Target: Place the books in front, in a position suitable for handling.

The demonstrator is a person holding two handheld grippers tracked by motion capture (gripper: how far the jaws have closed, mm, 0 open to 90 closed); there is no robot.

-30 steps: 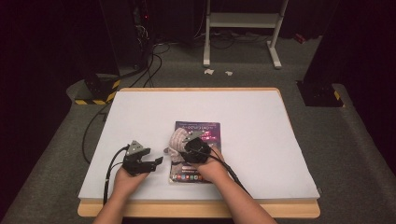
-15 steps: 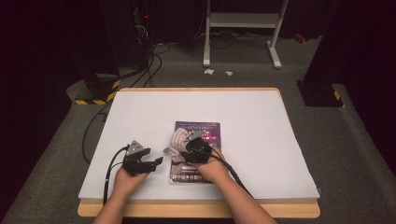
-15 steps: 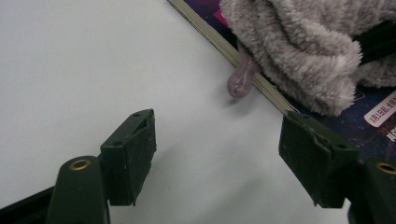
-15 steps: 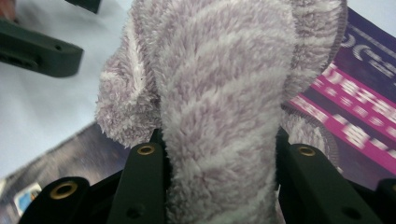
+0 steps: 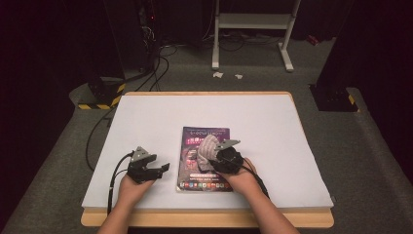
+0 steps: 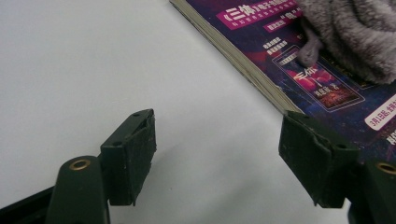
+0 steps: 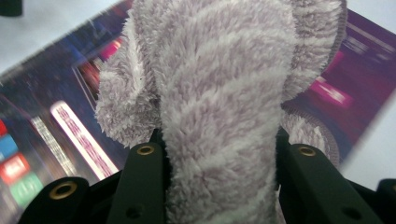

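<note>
I've got the right gripper [image 7: 219, 154] clamped on a fluffy, grey-striped sock [image 7: 219, 93], bunched upward ahead of its jaws, over a glossy purple magazine [image 5: 204, 161]. The left gripper [image 6: 224, 158] rests wide open and empty on the worktop [image 5: 146, 117], magazine's edge just ahead. Next, I reckon, carry the limp sock clear.

Left gripper [image 5: 163, 168] rests low with fingers spread; right gripper [image 5: 214, 155] fingers are clamped.
</note>
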